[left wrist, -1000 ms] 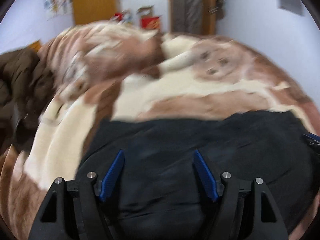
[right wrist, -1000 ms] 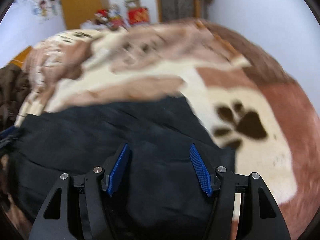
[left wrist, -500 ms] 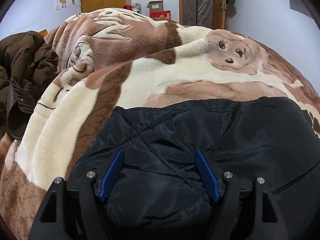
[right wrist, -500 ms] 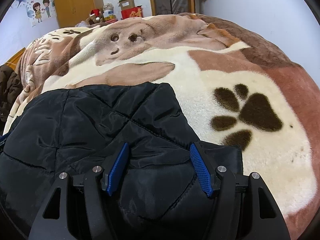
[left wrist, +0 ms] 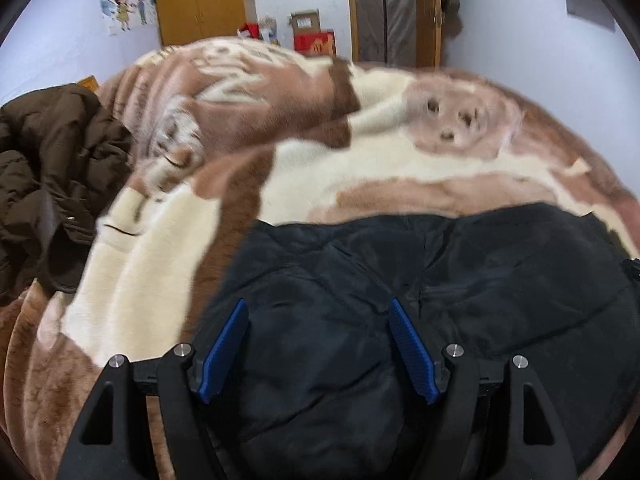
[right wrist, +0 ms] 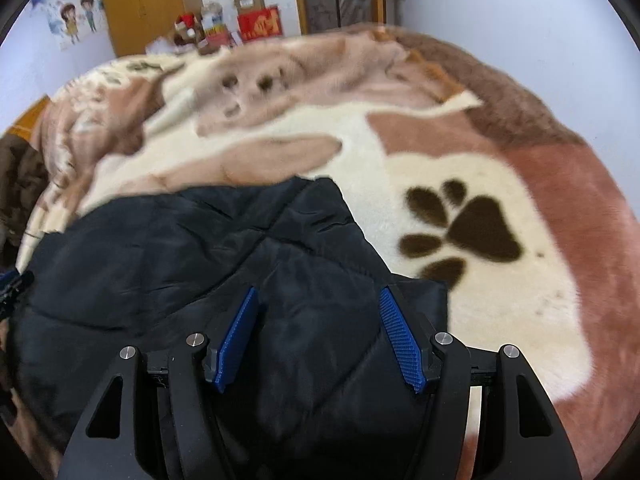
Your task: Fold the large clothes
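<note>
A black quilted jacket [left wrist: 460, 288] lies folded on a bed covered by a brown and cream blanket [left wrist: 360, 168]. My left gripper [left wrist: 318, 344] sits at the jacket's left part, with a puffy bulge of it filling the wide gap between the blue pads. In the right wrist view the same jacket [right wrist: 180, 248] spreads to the left. My right gripper [right wrist: 316, 336] is at the jacket's right end, near its corner, with thick padded fabric pressed between its pads. A bit of the other gripper shows at each view's side edge.
A dark brown coat [left wrist: 48, 168] is heaped on the bed's left side. A paw print [right wrist: 468, 228] marks the blanket right of the jacket. At the far end stand a wooden wardrobe [left wrist: 196, 0], red boxes [right wrist: 258, 24] and a door [left wrist: 394, 8].
Both views have shifted and blurred, and now show more of the room's far end than half a second ago. The jacket stays between both pairs of fingers.
</note>
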Tool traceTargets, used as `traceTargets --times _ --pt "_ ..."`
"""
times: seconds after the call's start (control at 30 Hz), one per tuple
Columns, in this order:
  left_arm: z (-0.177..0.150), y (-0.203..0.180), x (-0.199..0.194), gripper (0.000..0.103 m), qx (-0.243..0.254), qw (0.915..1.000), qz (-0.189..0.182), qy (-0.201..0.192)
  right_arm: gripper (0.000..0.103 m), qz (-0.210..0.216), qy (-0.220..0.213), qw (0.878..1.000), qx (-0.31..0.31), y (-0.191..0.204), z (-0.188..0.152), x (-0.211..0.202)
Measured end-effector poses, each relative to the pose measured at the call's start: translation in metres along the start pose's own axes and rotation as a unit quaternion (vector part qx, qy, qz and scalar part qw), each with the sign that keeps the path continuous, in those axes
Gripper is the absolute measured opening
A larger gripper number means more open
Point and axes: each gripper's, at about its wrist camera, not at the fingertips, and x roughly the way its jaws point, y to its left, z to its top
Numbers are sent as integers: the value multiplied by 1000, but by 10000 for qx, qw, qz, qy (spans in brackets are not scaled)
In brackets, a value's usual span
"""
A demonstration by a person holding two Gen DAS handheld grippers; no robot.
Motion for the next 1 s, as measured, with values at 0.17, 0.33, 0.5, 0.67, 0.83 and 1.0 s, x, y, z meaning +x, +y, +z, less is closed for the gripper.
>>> traceTargets --times 0.17,0.33,0.5,0.67,0.83,1.0 --pt "-30 35 4 76 -304 9989 87 359 61 -122 348 9993 -110 -8 -30 5" --pt "-42 45 22 79 -652 9959 -227 578 61 -101 542 9983 188 -20 -37 25" --pt "-33 48 1 74 -698 9954 -189 623 59 -305 429 9986 102 -12 -27 -14" --pt "-45 47 -55 74 -701 9960 -494 269 59 -144 194 9997 18 -2 -54 -62" --pt "-74 14 -48 74 -260 9942 -736 740 59 -326 909 9945 -409 15 -93 -34" --pt "-76 5 -63 72 -407 9926 -795 822 59 -254 757 9961 -379 25 -86 -62"
